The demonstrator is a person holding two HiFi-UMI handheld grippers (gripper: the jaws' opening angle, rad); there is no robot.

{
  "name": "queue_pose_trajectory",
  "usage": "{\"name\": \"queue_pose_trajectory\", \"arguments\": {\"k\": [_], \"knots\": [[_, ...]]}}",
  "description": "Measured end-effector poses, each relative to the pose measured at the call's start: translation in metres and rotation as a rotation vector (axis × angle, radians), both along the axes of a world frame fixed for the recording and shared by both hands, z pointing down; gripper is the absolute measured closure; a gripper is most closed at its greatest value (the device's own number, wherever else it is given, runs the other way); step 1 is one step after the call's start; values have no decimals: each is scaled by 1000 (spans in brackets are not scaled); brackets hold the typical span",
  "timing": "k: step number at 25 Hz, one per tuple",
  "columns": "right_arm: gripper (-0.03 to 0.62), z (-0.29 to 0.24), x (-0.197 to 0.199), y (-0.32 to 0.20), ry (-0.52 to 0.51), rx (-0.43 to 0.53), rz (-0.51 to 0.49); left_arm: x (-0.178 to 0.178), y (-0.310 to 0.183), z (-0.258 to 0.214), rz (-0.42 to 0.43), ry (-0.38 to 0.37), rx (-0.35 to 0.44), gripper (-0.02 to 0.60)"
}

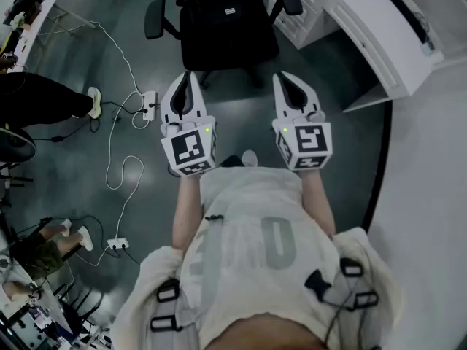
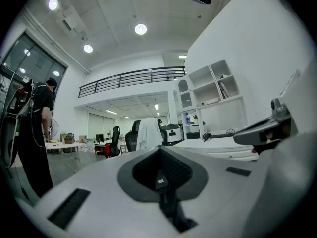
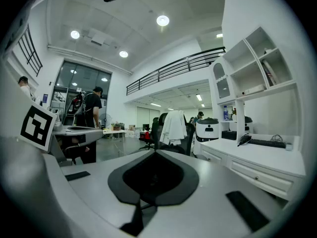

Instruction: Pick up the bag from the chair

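In the head view a black office chair (image 1: 222,31) stands on the floor straight ahead. On its seat lies a dark shape with a small white label, which looks like the black bag (image 1: 228,6); it is hard to tell from the chair. My left gripper (image 1: 187,76) and right gripper (image 1: 285,77) are held side by side in front of the chair, apart from it. Both are shut with nothing in them. The left gripper (image 2: 159,148) and right gripper (image 3: 154,152) views look level across the room, over the chair and bag.
A white desk with drawers (image 1: 379,28) runs along the right. Cables and a power strip (image 1: 149,105) lie on the floor at left, near a person's legs (image 1: 51,100). A person (image 2: 34,133) stands at far left, and a distant chair carries a white coat (image 3: 173,125).
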State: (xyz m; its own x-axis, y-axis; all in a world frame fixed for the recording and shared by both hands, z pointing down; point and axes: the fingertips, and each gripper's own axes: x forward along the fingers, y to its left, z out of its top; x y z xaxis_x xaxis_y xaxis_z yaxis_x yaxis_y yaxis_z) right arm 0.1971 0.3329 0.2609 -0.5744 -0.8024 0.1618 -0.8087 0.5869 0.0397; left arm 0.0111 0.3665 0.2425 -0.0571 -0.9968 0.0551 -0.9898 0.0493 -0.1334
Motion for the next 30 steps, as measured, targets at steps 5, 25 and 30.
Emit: {"name": "queue_pose_trajectory", "arguments": {"k": [5, 25, 30], "knots": [[589, 4, 3, 0, 12, -8, -4, 3, -1, 3, -1, 19, 1, 575], [588, 59, 11, 0, 1, -256, 32, 10, 1, 29, 23, 42, -90, 575], [588, 56, -1, -12, -2, -240, 16, -7, -8, 31, 2, 73, -81, 575]]}}
